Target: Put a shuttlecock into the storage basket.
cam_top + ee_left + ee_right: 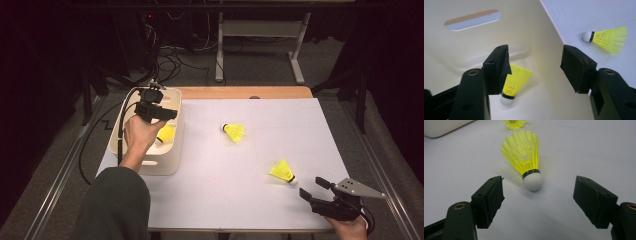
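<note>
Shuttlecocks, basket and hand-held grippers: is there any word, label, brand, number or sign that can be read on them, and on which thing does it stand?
None: no readable text in any view.
Shuttlecocks, one in the basket, two on the table: plain yellow skirt, black band, white tip, no print.
Basket: plain cream wall, no label.
Left hand-held gripper and right hand-held gripper: black, no marking visible.
White table sheet: only faint grid lines.

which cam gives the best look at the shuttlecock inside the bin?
Left gripper view: the shuttlecock in the bin lies close below the open left claw, white cork and yellow skirt clear against the cream bin floor. The high view shows it small, partly hidden behind the hand.
</note>
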### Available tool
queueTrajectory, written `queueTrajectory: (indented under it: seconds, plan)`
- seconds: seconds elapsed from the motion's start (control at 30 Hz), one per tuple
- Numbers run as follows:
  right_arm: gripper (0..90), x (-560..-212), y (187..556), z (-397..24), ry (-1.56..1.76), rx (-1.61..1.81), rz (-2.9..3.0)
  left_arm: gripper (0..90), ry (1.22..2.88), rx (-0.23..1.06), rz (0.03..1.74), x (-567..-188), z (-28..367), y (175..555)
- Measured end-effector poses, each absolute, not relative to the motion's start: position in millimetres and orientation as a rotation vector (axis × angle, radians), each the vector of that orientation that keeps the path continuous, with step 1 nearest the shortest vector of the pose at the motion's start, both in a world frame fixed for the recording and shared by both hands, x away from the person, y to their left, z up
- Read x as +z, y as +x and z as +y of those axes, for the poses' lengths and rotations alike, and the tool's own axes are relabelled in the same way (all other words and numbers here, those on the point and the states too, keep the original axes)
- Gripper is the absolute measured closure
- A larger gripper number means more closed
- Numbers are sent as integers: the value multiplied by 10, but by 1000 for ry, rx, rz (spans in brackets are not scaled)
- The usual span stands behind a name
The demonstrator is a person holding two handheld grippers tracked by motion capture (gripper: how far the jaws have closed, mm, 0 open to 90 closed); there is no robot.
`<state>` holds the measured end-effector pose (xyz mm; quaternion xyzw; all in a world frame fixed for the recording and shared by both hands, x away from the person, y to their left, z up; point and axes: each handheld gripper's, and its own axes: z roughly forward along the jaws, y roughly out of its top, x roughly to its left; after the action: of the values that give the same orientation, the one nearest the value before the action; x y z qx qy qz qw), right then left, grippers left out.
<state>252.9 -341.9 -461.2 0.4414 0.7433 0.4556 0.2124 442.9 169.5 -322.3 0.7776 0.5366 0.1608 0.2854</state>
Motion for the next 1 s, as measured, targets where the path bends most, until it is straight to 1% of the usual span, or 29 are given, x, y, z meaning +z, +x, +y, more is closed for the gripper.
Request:
queueTrajectory:
  seconds: [0.17,0.3,0.5,0.7,0.83,1.0]
  plan:
    - [247,-4611,2527,-3416,1223,1267,2066,389,2074,446,1402,-3203,1660,4395]
    - [247,-4613,2529,-3417,1223,1265,2067,390,2059,430,1370,-3188,1611,4372]
    - [247,-4611,2526,-3415,1224,1265,2066,399,2070,413,1345,-3173,1525,4343]
    - [247,-4612,2527,-3418,1223,1268,2067,393,2087,421,1323,-3163,1449,4330]
    - [247,-4612,2527,-3416,1222,1268,2068,397,2105,451,1299,-3150,1383,4304]
    - [247,-4613,2528,-3418,1220,1267,2068,395,2109,440,1275,-3156,1323,4277]
